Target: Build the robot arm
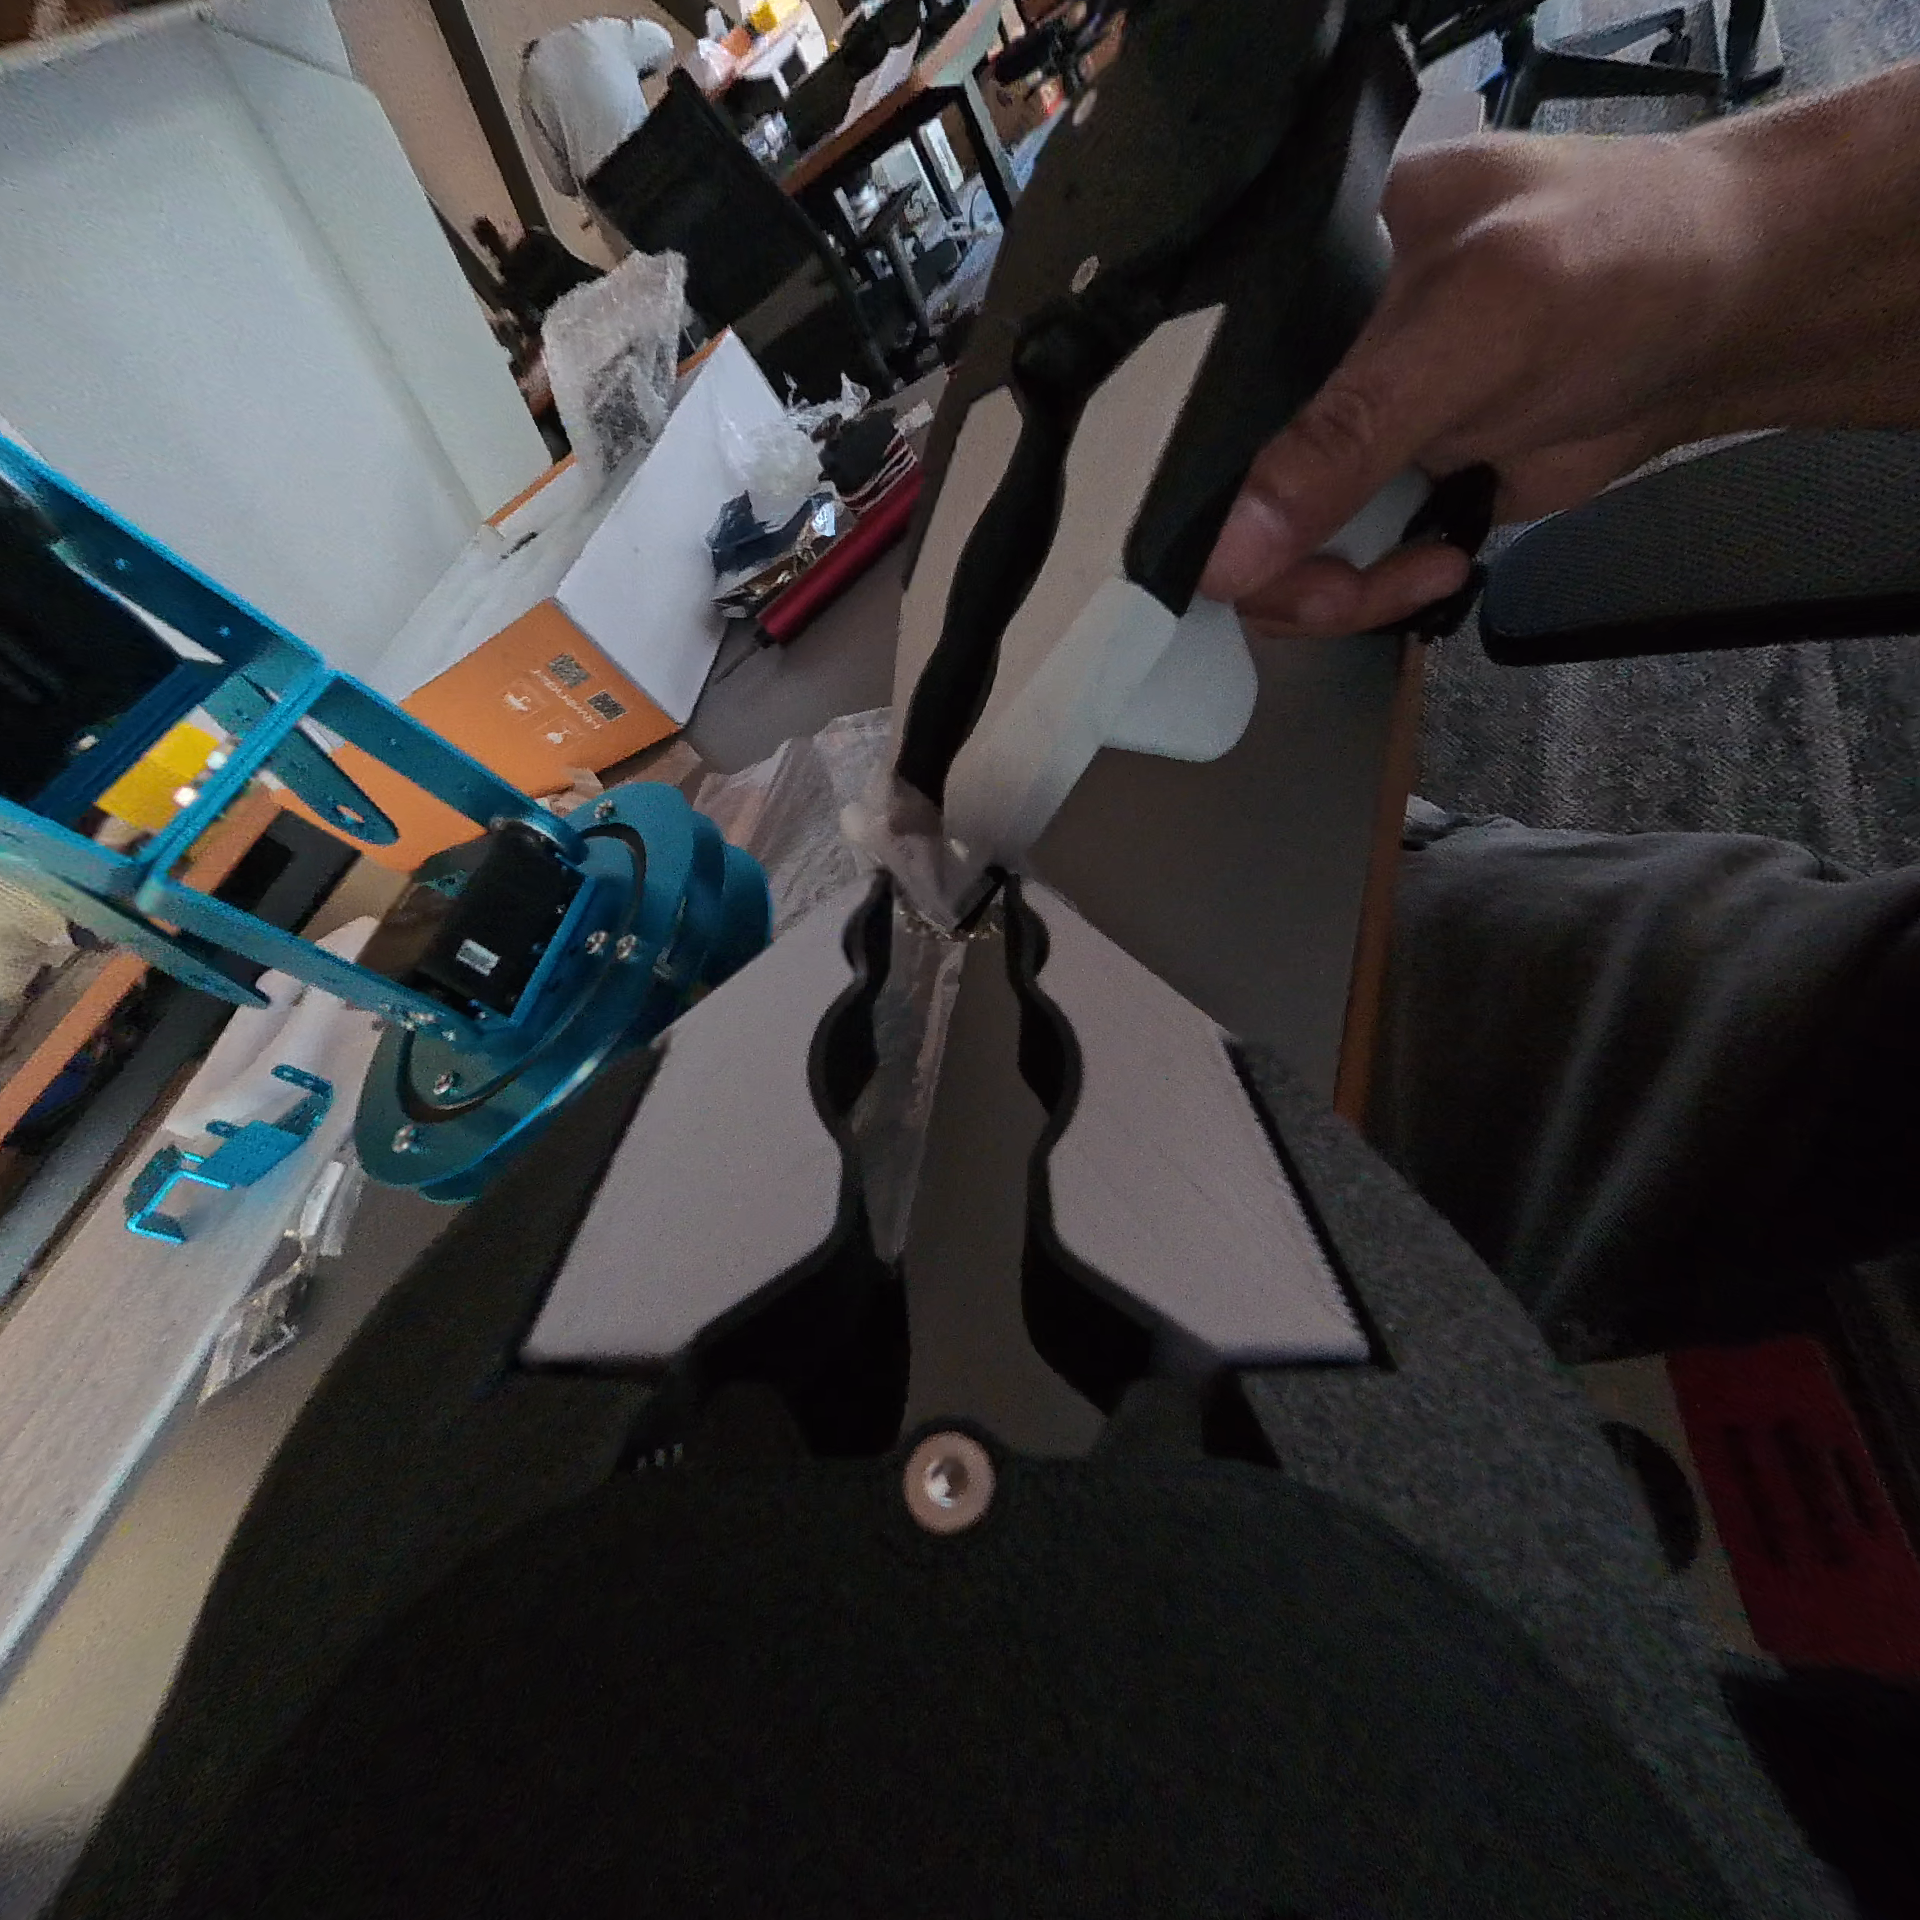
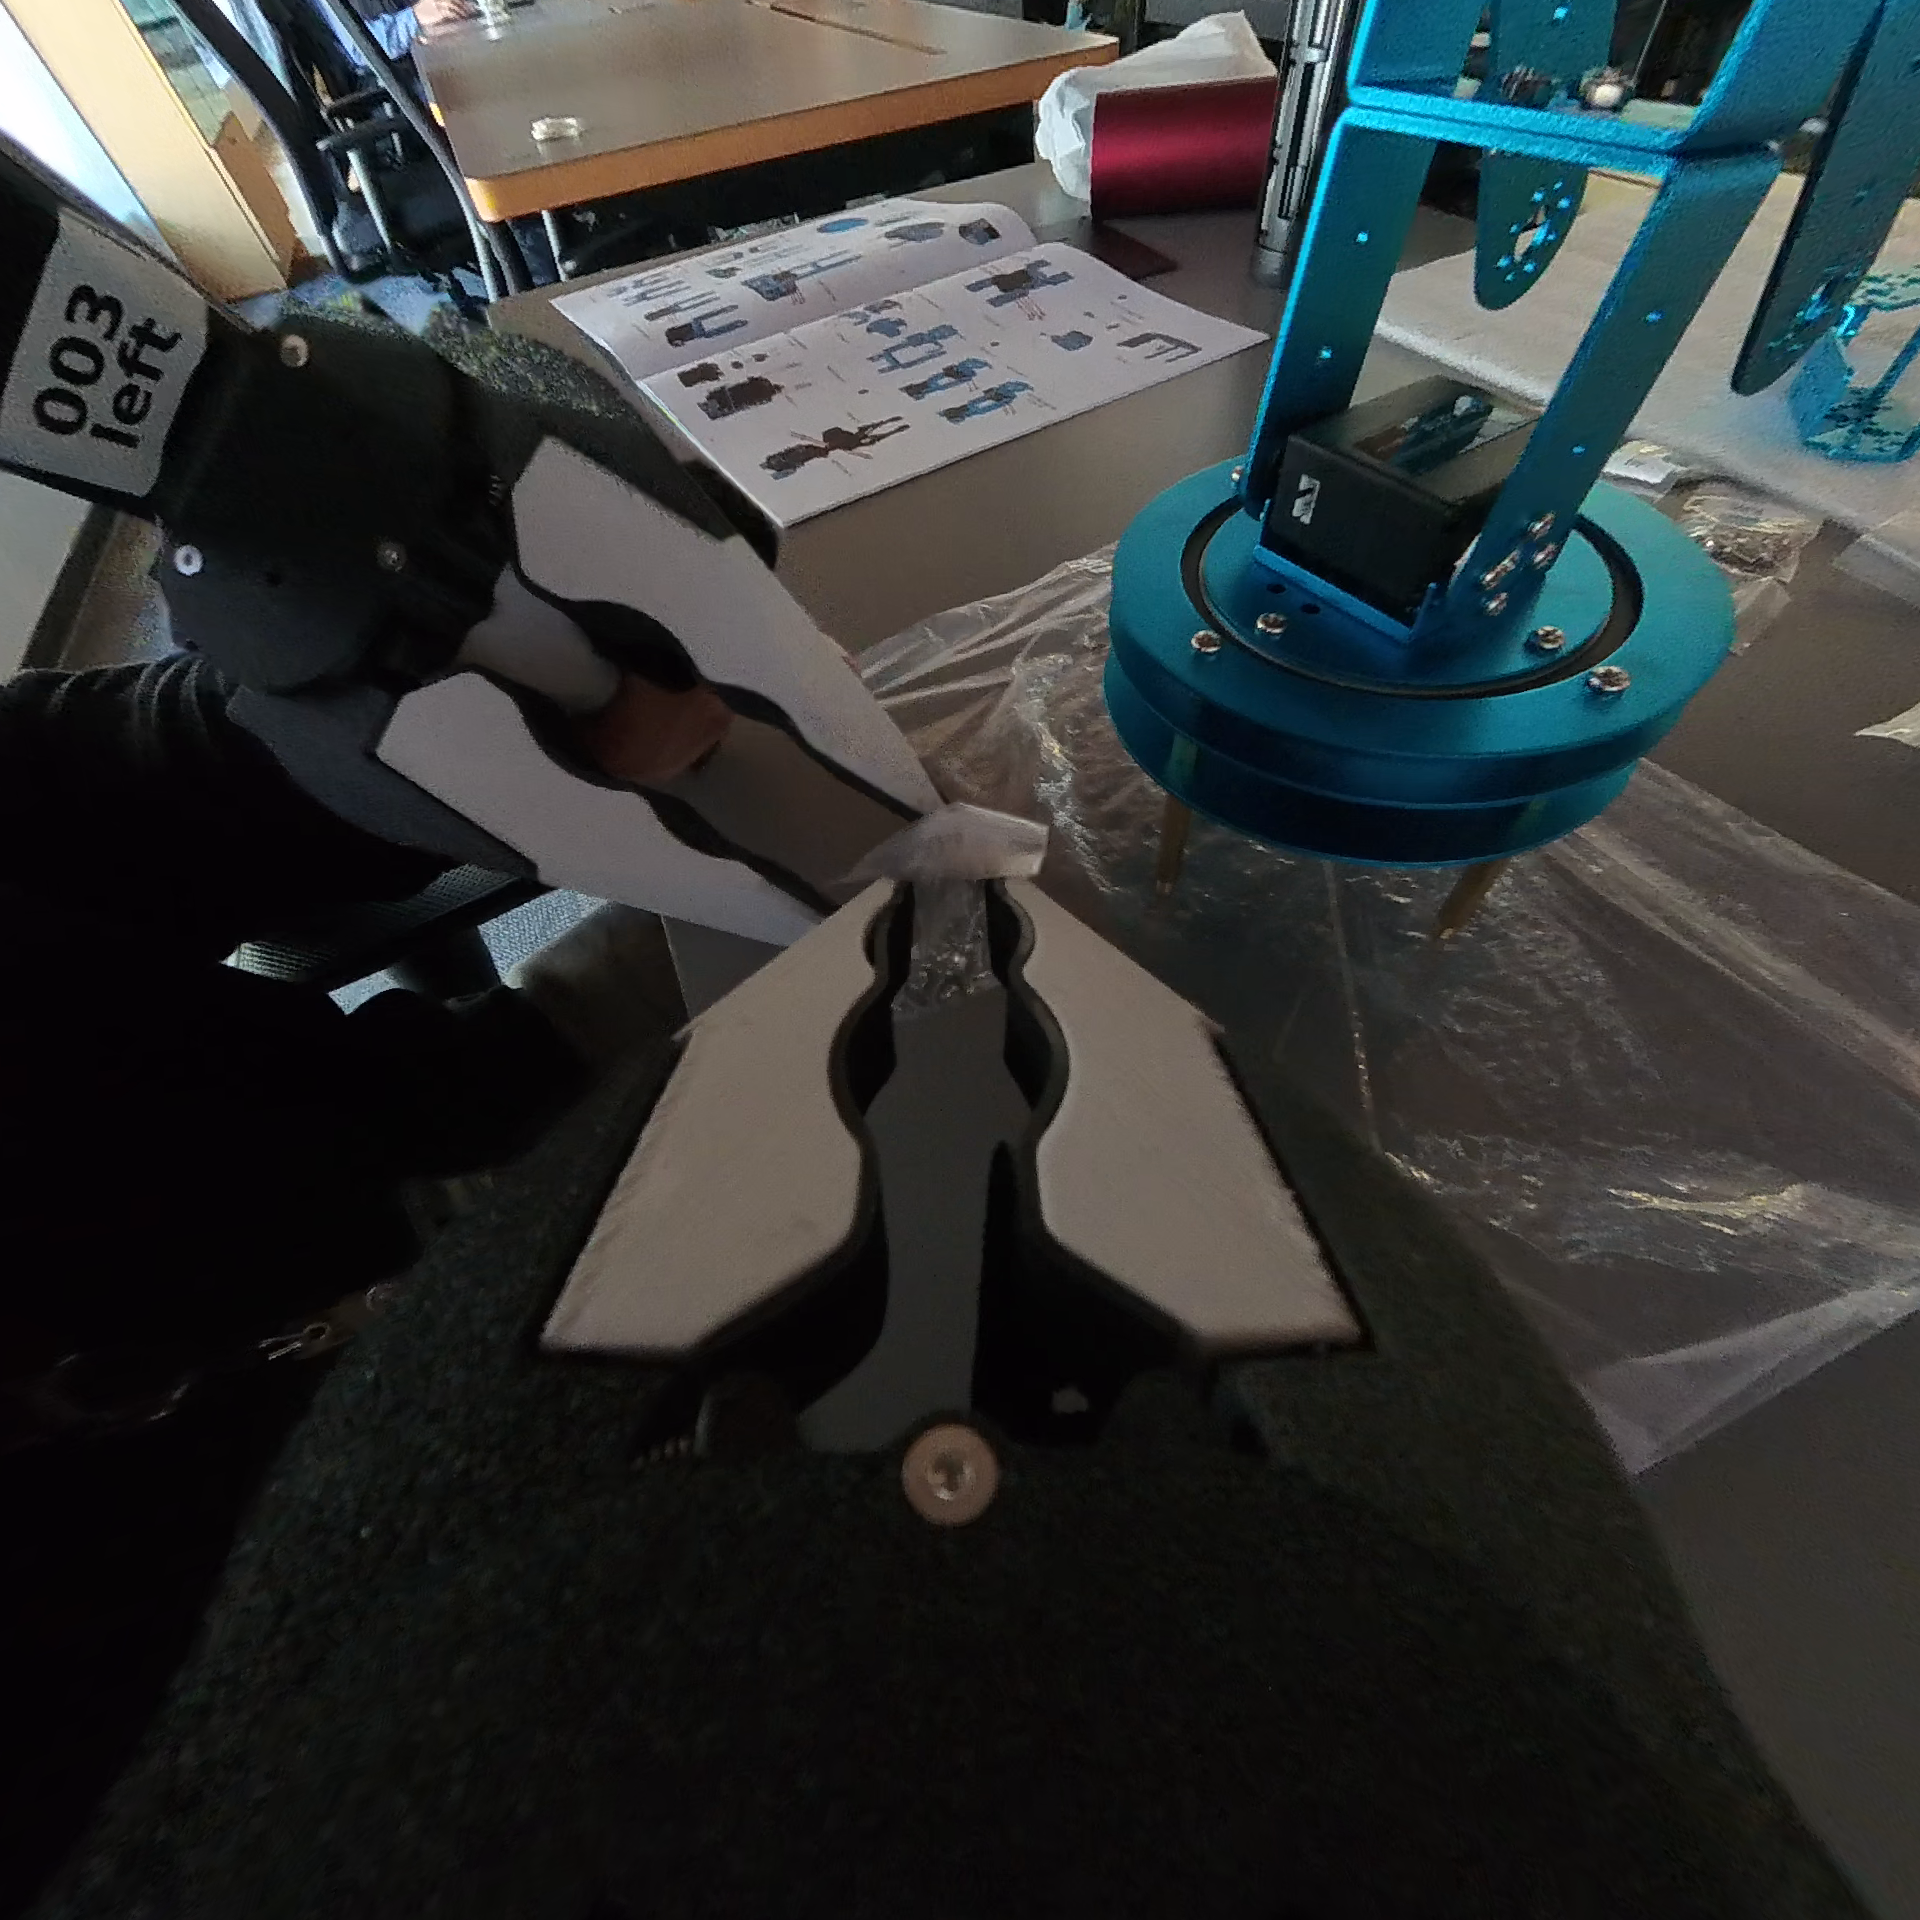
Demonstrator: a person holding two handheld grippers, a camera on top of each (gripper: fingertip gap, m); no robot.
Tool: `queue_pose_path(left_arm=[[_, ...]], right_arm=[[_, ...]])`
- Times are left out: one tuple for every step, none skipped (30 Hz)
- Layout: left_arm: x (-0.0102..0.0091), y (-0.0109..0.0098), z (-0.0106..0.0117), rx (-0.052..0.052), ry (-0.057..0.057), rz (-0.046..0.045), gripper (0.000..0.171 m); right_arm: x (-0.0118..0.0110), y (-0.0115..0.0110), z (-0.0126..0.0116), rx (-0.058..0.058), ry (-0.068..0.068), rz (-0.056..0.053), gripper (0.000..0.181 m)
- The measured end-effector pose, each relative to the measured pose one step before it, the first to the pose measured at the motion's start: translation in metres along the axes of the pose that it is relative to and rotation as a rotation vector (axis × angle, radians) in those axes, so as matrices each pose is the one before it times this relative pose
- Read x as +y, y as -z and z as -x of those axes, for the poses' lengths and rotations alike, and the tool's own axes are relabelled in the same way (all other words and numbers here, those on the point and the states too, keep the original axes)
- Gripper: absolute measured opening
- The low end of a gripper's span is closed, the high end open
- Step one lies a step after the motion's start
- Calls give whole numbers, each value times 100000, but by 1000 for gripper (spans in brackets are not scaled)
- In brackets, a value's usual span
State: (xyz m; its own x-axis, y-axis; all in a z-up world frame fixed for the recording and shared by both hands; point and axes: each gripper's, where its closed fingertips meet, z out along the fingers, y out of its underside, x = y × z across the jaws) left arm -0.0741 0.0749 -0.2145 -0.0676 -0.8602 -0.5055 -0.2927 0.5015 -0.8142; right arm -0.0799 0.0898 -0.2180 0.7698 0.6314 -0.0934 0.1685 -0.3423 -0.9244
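Note:
Both grippers are shut on one small clear plastic bag, tip to tip. In the left wrist view my left gripper [image 1: 943,906] pinches the bag [image 1: 914,1049], which trails back between its fingers. The right gripper [image 1: 961,857] comes down from above, held by a hand [image 1: 1538,395]. In the right wrist view my right gripper [image 2: 951,891] pinches the bag [image 2: 951,951]. The left gripper [image 2: 920,826] reaches in from the left and holds the bag's upper edge [image 2: 966,840]. Small metal parts seem to lie in the bag.
A blue metal turntable base with a black servo and upright brackets [image 2: 1423,665] stands on brass legs close to the right, also in the left wrist view [image 1: 561,987]. Clear plastic sheet [image 2: 1558,1039], an open instruction booklet [image 2: 904,343], an orange-and-white box [image 1: 592,634], a loose blue bracket [image 1: 229,1153]. Less than 4 cm separates the two grippers' tips.

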Motion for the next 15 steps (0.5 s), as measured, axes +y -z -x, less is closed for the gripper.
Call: queue_pose_path(left_arm=[[-47,-55,-43,-494,-1600,-940,19],[-68,-12,-118,295,-583,-965,18],[-70,29,-144,790,-120,-656,18],[-111,44,-159,961,36,-733,16],[-149,78,-144,774,31,-887,15],[-231,99,-155,950,756,-1140,13],[-248,107,-157,1145,1550,-1085,11],[-189,128,-16,434,1639,-879,8],[-86,133,166,-271,1140,-643,6],[6,117,25,1155,1512,-475,2],[-68,128,18,1415,1960,-738,1],[-112,132,75,948,1927,-813,0],[-94,133,-63,1619,1405,-476,0],[-127,124,-104,1718,998,-492,0],[-190,140,109,551,1239,-997,0]], right_arm=[[10,77,-47,146,79,-72,13],[75,109,-9,-516,-303,281,15],[84,125,-62,-517,-362,356,18],[27,129,-44,-716,-473,-147,21],[-48,136,57,-1403,-410,-537,23],[-112,201,91,-1630,9,-864,25],[-125,269,7,-1289,-47,-947,27],[-149,379,-88,-1101,-427,-1069,28],[-312,454,-217,-946,-1637,-2005,28],[-469,432,-88,-2401,-2901,-3064,28],[-450,286,243,-4840,-3901,-3056,28],[-266,112,525,-6391,-3854,-1861,28],[-47,-67,303,-4282,-2659,-235,31],[118,-165,-182,-289,-563,742,34],[277,-199,-25,-299,1742,1804,37]])
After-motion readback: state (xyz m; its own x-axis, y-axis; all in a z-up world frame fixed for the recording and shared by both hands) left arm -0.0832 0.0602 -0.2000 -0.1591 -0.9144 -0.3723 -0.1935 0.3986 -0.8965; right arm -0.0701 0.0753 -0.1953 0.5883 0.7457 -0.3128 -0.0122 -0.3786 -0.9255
